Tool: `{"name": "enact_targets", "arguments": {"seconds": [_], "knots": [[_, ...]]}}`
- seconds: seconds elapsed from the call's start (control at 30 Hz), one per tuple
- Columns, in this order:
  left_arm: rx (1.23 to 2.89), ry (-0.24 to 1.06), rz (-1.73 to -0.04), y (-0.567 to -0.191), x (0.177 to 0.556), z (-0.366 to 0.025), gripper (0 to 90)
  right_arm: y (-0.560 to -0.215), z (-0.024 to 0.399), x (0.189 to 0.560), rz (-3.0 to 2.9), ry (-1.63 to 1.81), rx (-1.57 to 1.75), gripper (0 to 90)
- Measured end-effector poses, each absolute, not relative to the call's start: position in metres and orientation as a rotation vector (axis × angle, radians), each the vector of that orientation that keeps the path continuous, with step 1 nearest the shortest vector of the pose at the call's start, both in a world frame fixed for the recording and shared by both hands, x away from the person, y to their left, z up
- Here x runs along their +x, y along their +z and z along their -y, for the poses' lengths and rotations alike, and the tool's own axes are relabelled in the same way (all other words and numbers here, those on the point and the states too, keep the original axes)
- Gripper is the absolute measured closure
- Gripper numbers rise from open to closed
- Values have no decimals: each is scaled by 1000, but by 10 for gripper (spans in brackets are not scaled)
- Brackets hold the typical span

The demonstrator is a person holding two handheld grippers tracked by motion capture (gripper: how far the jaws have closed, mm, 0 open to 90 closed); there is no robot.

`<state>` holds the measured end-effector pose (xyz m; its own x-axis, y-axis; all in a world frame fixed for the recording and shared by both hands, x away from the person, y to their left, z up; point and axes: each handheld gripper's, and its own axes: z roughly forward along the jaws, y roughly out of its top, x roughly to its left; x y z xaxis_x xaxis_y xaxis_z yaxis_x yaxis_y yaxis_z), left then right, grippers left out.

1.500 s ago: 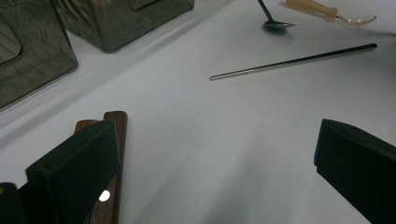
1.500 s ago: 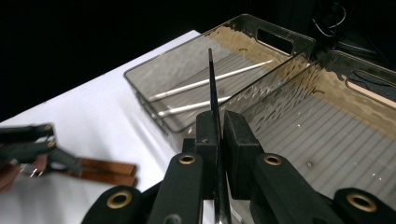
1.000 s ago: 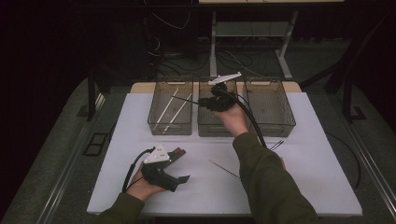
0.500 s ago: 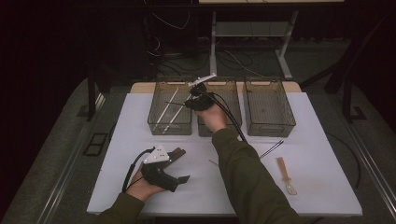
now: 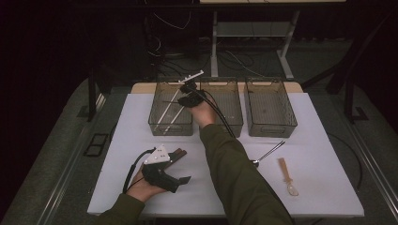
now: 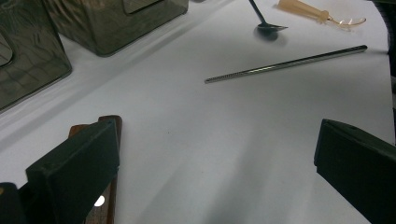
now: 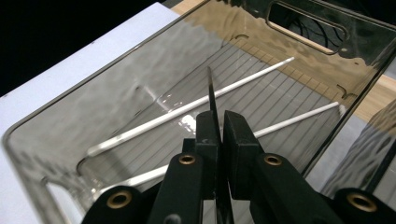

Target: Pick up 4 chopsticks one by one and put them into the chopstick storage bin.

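Nearest the person, the left tongs (image 5: 174, 165) rest low on the white bench (image 5: 328, 187) with jaws wide apart and nothing between them, beside a dark wooden-handled piece (image 6: 111, 140); a thin metal rod (image 6: 286, 65) lies farther off on the sheet. To the right lie a metal spoon (image 5: 268, 153) and a tan plastic spoon (image 5: 287, 176), seemingly waiting to be sorted. Farther back, the right tongs (image 7: 219, 123) are clamped on a thin dark chopstick (image 7: 211, 91) and hang over the left bin (image 5: 155, 125), where white sticks (image 7: 196, 106) already lie — the step in hand looks like dropping this chopstick in with them. Next, I judge, the tongs should lower a little and part so it falls flat inside. Compared with a second ago, the right hand has swung from the middle bin (image 5: 233, 129) to the left one, while the left hand has stayed put.
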<state>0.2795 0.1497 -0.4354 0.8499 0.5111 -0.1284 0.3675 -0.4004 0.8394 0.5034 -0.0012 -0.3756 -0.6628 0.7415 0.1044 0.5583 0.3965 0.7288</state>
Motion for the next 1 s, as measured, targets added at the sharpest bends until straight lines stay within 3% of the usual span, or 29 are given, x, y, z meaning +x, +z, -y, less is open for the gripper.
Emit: {"name": "enact_targets", "arguments": {"seconds": [0.17,0.2,0.23,0.3,0.47,1.0], "knots": [[2034,181,-637,-435,280,-150,0,-380,-5,507,-2414,1107,1139,843],[2035,182,-636,-435,280,-150,0,-380,-6,507,-2403,1104,1132,810],[2036,181,-636,-435,280,-150,0,-380,-6,507,-2387,1108,1138,715],[2037,182,-634,-435,280,-150,0,-378,-5,507,-2380,1128,1150,648],[2041,185,-634,-435,280,-149,0,-371,3,506,-2406,1182,1184,552],[2034,186,-631,-435,279,-149,0,-346,60,458,-2442,1351,1073,461]]}}
